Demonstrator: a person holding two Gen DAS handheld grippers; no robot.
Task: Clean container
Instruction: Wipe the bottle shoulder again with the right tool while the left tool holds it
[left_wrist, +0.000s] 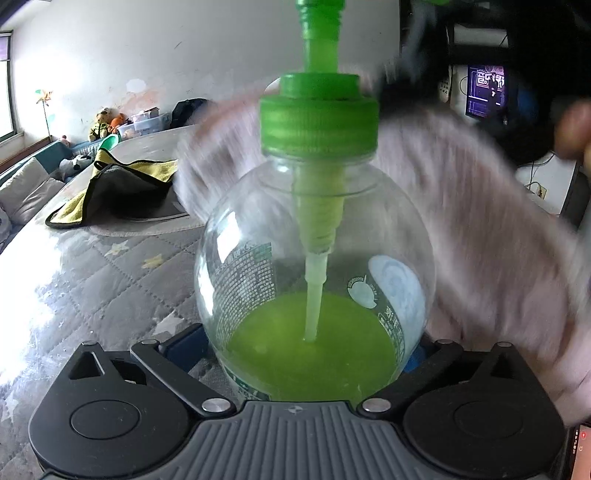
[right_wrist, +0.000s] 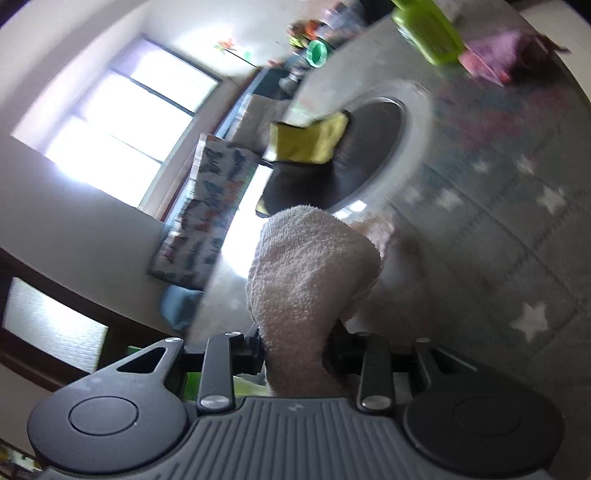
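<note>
Soap of a bright green colour is seen pooled in the bottom of one round clear plastic pump bottle (left_wrist: 314, 266), which fills the middle of the left wrist view and is clamped low down between the two fingers of the left gripper (left_wrist: 310, 354), standing upright over a grey quilted cover with pale stars (left_wrist: 122, 280). One green ribbed screw cap (left_wrist: 319, 122) and one pale dip tube (left_wrist: 314, 295) are counted on that bottle. Behind and to the right of it, one pale pink terry cloth (left_wrist: 480, 236) is shown only as a blurred sweep, its contact with the bottle's glassy wall not to be judged. The right wrist view alone shows how that cloth (right_wrist: 310, 273) is held: it is pinched between the narrowed fingers of the right gripper (right_wrist: 295, 354) and rises from them as a bunched hump. One yellow and dark grey cloth (left_wrist: 110, 188) is found in both views, draped over one dark round disc with a pale rim (right_wrist: 369, 147). Only the left wrist view gives one lit screen (left_wrist: 485, 90) at the far right and a heap of soft toys (left_wrist: 107, 123) by the wall; only the right wrist view gives one bright window (right_wrist: 122, 125) and one lime green box (right_wrist: 428, 31) near the table's far end.
</note>
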